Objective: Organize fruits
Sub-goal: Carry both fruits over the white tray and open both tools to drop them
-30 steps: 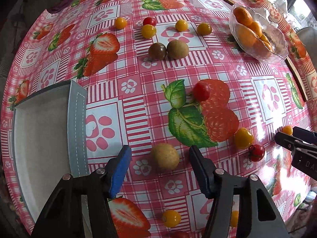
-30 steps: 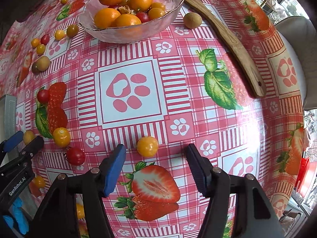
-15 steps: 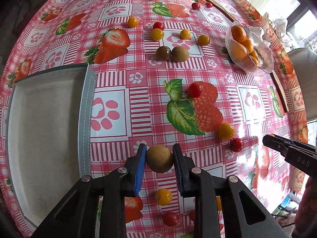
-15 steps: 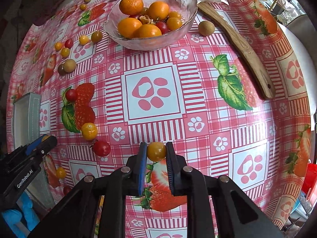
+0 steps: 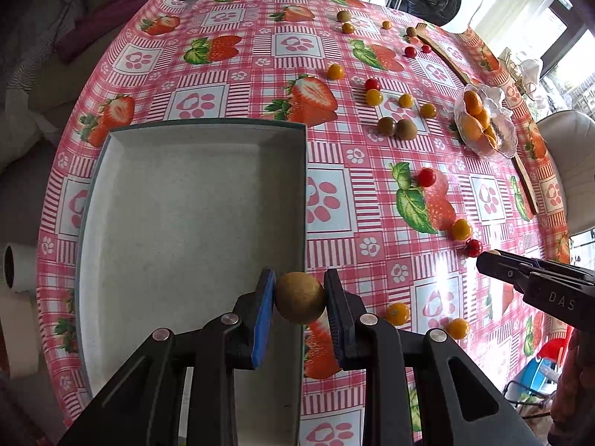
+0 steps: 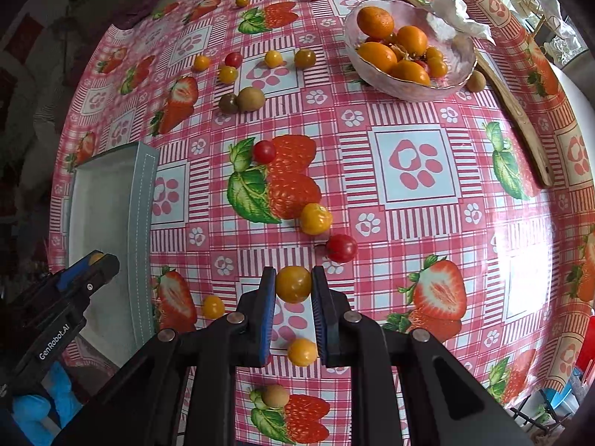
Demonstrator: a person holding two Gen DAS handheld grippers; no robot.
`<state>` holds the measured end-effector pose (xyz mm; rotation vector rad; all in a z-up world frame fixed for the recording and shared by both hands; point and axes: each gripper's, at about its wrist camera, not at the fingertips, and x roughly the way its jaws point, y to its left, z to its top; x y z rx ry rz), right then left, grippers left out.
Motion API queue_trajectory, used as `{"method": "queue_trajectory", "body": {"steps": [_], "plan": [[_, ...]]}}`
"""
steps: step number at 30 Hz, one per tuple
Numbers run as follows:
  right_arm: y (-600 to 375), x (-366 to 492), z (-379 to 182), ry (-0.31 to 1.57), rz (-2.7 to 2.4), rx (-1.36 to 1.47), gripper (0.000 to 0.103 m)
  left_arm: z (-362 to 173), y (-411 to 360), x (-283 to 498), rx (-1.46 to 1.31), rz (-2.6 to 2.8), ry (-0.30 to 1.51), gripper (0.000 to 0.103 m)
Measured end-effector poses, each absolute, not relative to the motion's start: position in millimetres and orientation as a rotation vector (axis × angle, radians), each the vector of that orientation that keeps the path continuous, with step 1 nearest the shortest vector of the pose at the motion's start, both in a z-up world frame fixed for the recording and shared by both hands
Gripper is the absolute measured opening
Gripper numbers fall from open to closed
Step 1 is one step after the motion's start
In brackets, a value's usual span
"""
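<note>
My left gripper (image 5: 299,299) is shut on a round tan-brown fruit (image 5: 299,297), held in the air over the right edge of the grey tray (image 5: 193,200). The tray has nothing in it. My right gripper (image 6: 293,285) is shut on a yellow-orange cherry tomato (image 6: 293,284), lifted above the strawberry tablecloth. In the right wrist view the left gripper (image 6: 93,262) shows at the tray's near corner. In the left wrist view the right gripper (image 5: 491,258) reaches in from the right. Several red and yellow tomatoes and brown fruits lie scattered across the cloth.
A glass bowl (image 6: 442,85) of oranges stands at the far right, with a wooden stick (image 6: 520,119) along the table edge behind it and crumpled paper beside it. A red tomato (image 6: 341,247) and a yellow one (image 6: 315,218) lie just beyond my right gripper. A hand in a blue glove (image 6: 26,409) holds the left gripper.
Both grippers closed on their fruits and lifted them off the cloth. The left one has carried the tan fruit leftward to the tray's edge; the right one has shifted left too.
</note>
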<state>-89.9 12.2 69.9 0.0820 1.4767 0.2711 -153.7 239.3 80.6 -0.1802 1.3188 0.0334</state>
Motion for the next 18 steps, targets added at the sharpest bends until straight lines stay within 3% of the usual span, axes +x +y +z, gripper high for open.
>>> {"method": "queue_trajectory", "body": {"steps": [11,18], "plan": [[146,-111,74,1.494,0.489,0.002,0.020,45,330,-204,-0.201,0.194,1.375,0.029],[207,-118,41,1.565,0.539,-0.068,0.021,23,346,-213,-0.172,0.213,1.398,0.029]]}}
